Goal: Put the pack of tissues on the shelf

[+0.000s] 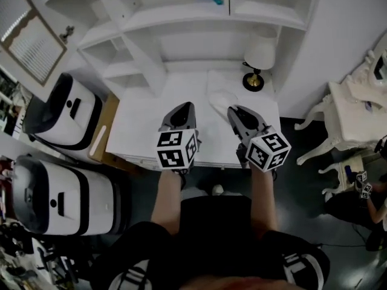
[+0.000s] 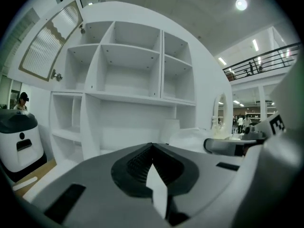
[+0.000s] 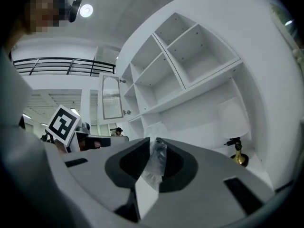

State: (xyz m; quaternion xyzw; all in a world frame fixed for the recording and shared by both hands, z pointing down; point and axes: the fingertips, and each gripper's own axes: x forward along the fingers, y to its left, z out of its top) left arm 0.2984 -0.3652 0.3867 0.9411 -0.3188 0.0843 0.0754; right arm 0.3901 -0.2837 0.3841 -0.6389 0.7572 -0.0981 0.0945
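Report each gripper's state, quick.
Left gripper: closed, nothing between its jaws.
Right gripper: closed on the wrapper of the pack of tissues.

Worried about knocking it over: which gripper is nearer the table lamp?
Right. The right gripper, pinching the tissue pack by its wrapper, is just in front of the lamp on the desk; the left gripper, shut and empty, sits further left, beyond the tissue pack.

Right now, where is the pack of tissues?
Head view, right of centre: the pack of tissues is over the white desk, left of the lamp, its wrapper pinched in the right gripper.
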